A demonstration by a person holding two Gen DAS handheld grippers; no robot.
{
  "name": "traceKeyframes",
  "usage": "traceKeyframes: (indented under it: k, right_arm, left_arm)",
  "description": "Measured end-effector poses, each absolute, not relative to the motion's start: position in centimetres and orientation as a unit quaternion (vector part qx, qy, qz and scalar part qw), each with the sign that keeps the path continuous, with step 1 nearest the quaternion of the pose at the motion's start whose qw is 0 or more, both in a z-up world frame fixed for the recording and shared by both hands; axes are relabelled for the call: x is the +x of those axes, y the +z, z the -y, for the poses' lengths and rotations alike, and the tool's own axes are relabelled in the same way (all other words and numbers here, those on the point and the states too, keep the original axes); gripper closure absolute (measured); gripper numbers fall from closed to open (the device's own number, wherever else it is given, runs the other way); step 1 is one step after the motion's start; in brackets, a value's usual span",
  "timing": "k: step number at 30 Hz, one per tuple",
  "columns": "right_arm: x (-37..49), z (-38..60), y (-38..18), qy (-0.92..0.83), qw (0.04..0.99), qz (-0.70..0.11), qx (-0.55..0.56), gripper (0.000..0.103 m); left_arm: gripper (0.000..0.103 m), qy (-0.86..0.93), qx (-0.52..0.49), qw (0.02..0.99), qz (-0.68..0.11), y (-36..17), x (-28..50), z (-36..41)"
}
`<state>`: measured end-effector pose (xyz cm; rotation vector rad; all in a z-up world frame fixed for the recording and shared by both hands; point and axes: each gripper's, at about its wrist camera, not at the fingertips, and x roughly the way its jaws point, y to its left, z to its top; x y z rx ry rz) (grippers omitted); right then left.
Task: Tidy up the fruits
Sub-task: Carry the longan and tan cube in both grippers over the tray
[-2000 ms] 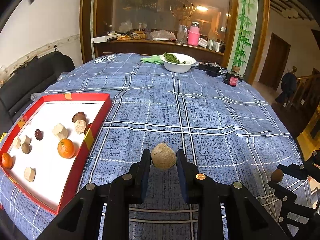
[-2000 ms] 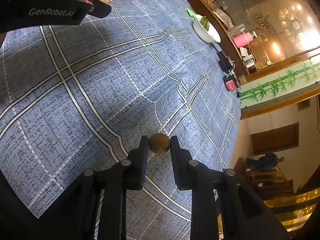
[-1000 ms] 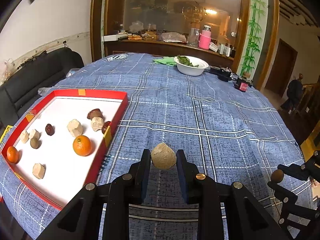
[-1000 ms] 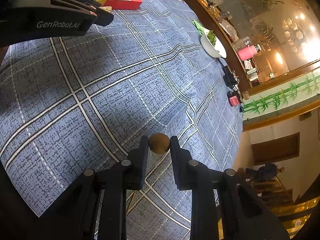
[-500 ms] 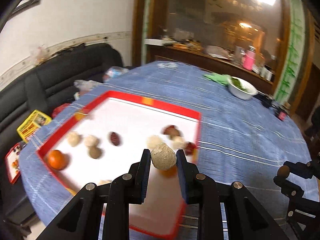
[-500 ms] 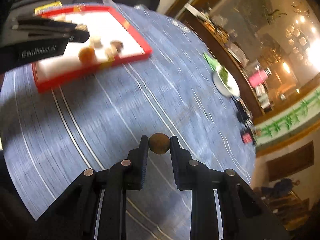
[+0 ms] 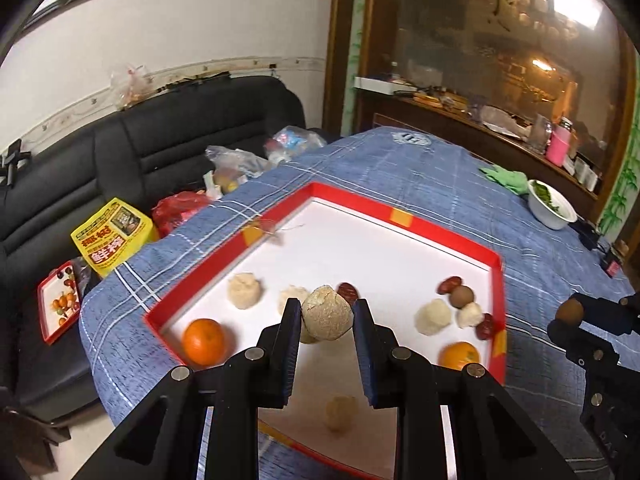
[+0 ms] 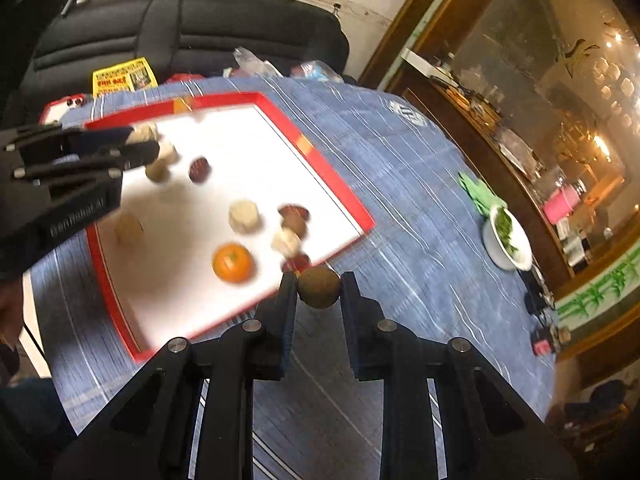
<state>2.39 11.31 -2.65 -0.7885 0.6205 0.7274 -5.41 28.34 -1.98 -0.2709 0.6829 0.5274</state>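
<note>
My left gripper (image 7: 326,316) is shut on a rough beige lump (image 7: 327,312) and holds it above the red-rimmed white tray (image 7: 404,217). The tray holds two oranges (image 7: 203,341), several beige lumps (image 7: 244,290) and dark red and brown fruits (image 7: 461,295). My right gripper (image 8: 319,286) is shut on a small round brown fruit (image 8: 319,286) above the tablecloth just off the tray's rim (image 8: 352,208). It shows at the right edge of the left wrist view (image 7: 570,312). The left gripper shows over the tray in the right wrist view (image 8: 132,142).
The table has a blue checked cloth (image 7: 432,168). A white bowl of greens (image 7: 551,209) and a green cloth (image 7: 505,178) sit at the far side. A black sofa (image 7: 160,140) with bags and a yellow box (image 7: 114,234) stands left of the table.
Both grippers have swung left toward the tray with their loads. The left one now hangs over the tray's inside; the right one has come up to the tray's near rim.
</note>
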Motion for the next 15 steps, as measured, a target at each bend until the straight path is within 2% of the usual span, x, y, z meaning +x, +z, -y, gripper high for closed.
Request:
traceKeyframes:
  k: [15]
  right_arm:
    - [3.9, -16.4, -3.3, 0.379, 0.811, -0.31, -0.321, 0.082]
  left_arm:
    - [0.078, 0.286, -0.121, 0.881, -0.358, -3.2, -3.9, -31.2]
